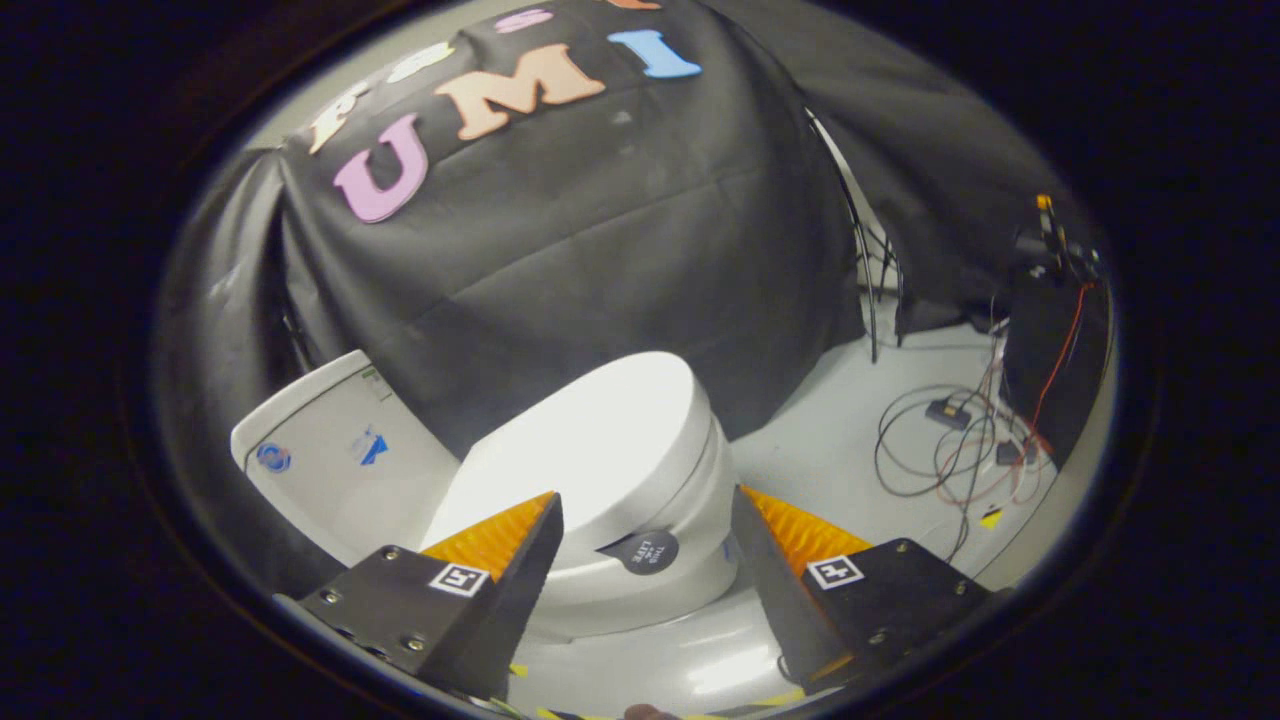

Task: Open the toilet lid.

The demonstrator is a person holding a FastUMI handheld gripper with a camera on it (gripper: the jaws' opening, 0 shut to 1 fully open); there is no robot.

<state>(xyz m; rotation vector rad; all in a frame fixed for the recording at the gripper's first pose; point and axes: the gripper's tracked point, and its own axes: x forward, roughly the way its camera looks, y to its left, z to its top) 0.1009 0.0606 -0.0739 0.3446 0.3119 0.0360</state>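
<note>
A white toilet (640, 580) stands ahead of me, its lid (590, 450) lying flat and closed over the bowl. A round dark sticker (645, 551) sits on the lid's front rim. The white tank (330, 450) rises behind the lid on the left, against the black cloth wall. My gripper (645, 505) is open, with its two fingers spread wide on either side of the lid's front edge. The fingertips hover just above and short of the rim, and neither one touches it. The sticker lies between the fingers.
To the right of the toilet, loose cables and small boxes (960, 440) lie on the pale floor. A dark stand with wires (1050, 340) rises behind them. The black cloth wall (600, 220) hangs close behind the toilet.
</note>
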